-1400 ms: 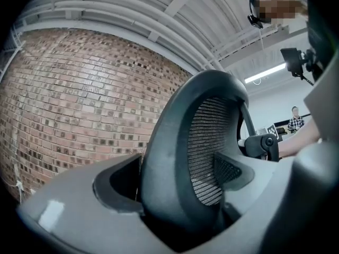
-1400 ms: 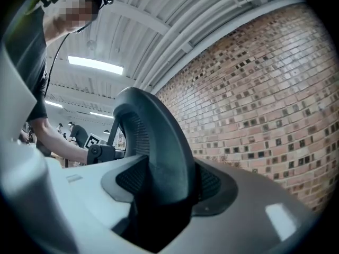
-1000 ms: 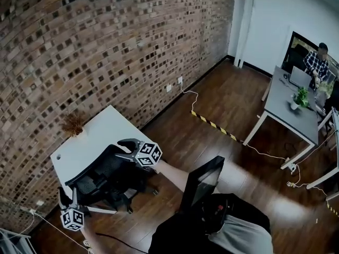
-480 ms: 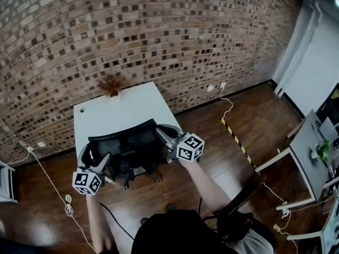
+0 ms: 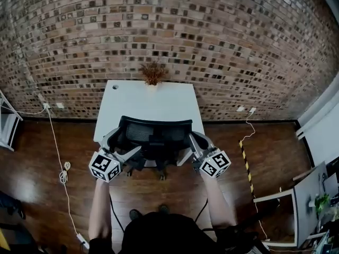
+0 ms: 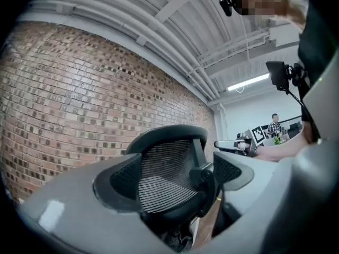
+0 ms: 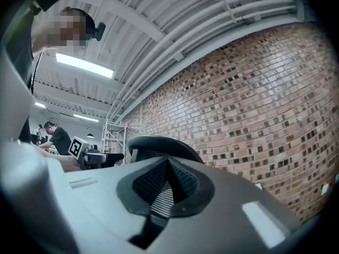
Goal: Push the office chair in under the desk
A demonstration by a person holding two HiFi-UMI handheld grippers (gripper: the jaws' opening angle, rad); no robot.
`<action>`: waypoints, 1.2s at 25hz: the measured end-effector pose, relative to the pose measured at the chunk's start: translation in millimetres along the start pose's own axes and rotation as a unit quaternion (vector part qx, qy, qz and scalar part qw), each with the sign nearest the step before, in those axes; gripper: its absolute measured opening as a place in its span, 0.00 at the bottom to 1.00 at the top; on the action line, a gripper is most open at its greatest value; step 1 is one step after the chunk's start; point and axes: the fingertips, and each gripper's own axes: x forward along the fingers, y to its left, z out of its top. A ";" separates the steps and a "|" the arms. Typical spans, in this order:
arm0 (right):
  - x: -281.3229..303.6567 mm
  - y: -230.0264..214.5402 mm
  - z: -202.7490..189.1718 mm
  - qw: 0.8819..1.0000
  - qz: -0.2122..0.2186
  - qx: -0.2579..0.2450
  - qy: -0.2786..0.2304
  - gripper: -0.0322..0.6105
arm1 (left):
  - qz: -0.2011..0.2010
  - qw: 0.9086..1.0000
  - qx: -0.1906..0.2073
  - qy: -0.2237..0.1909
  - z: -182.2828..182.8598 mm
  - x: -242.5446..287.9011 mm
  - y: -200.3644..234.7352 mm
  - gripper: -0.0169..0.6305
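Since a moment ago the desk (image 5: 153,100) and chair have swung round to sit square in front of the person, and both grippers have settled at the chair's two sides. The office chair (image 5: 154,134) stands at the near edge of the white desk with its mesh back towards the person. Its backrest overlaps that edge from above, and its castors are on the wood floor (image 5: 47,168) just short of it.

The left gripper (image 5: 123,146) reaches in at the chair's left side with its jaws spread wide. Its own view shows the curved backrest (image 6: 169,168) filling the gap between them. The right gripper (image 5: 186,149) comes in at the chair's right side, also spread, and its own view has a sliver of mesh showing between the two pads. From here I can't say whether either one actually touches the frame.

The desk is pushed up against the brick wall (image 5: 222,36), and a tuft of dried plant (image 5: 153,73) sits at its far edge. A pale cable (image 5: 57,147) trails across the floor to the left.
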 end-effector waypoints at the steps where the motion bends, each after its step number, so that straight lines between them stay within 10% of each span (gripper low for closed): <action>1: 0.0 2.5 2.8 1.000 0.002 -0.003 -0.002 0.05 | 0.002 1.000 -0.001 -0.007 5.1 -2.5 -1.0 0.82; 30: -12.2 15.3 6.3 1.000 0.009 -0.027 0.007 0.05 | 0.053 0.998 -0.018 -0.025 17.5 -15.1 4.1 0.82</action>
